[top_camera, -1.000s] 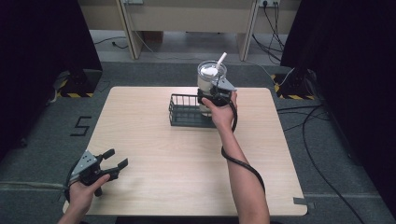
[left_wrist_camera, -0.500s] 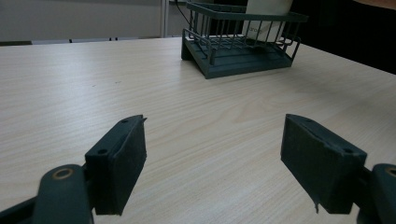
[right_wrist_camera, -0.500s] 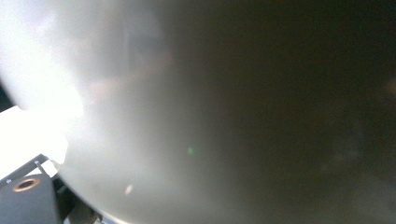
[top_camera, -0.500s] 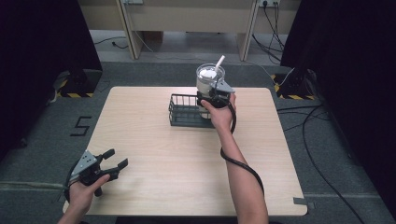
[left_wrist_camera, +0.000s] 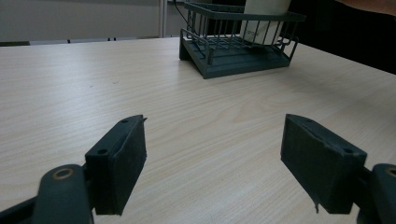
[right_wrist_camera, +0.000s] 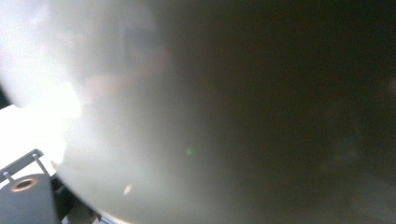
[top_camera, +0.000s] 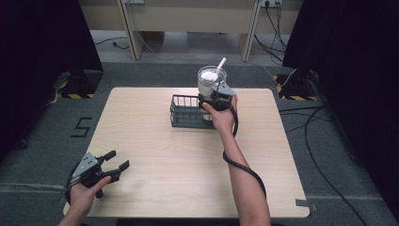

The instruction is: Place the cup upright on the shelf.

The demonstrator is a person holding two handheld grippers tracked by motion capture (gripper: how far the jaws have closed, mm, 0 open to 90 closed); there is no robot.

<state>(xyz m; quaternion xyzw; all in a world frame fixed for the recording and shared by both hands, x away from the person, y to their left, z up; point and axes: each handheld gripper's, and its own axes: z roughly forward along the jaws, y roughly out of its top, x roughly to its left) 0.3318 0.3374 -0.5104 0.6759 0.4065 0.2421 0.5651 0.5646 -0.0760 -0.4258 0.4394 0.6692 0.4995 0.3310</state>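
Light wood table [top_camera: 155,136], person at the near edge with 2 grippers.

Left gripper [top_camera: 114,165] – at the near left corner, held low over the surface in the left hand [top_camera: 84,195], grey plate on top. Jaws spread wide, nothing between them. In the left gripper view both black pads [left_wrist_camera: 125,158] sit well apart over bare wood, pointed toward the basket.

Dark wire basket [top_camera: 186,113] – on the table toward the far edge, roughly mid-width, flat on the surface. The left gripper view shows it [left_wrist_camera: 238,42] as an open rack with thin vertical bars and a solid base.

White cup [top_camera: 210,82] – translucent, upright, with a white stick or straw [top_camera: 220,64] leaning out of the top toward the far right. It's at the basket's right end; its lower part shows behind the basket's bars in the left gripper view [left_wrist_camera: 264,5]. Can't tell whether the base is resting on the basket floor or hanging just above it.

Right gripper [top_camera: 212,98] – right hand [top_camera: 221,115] has it up against the cup's near side, arm stretched across the table, cable looping down along the forearm. Right gripper view is pressed against the pale cup wall [right_wrist_camera: 163,116], blurred – the jaws appear to be closed on the cup, contact itself not visible.
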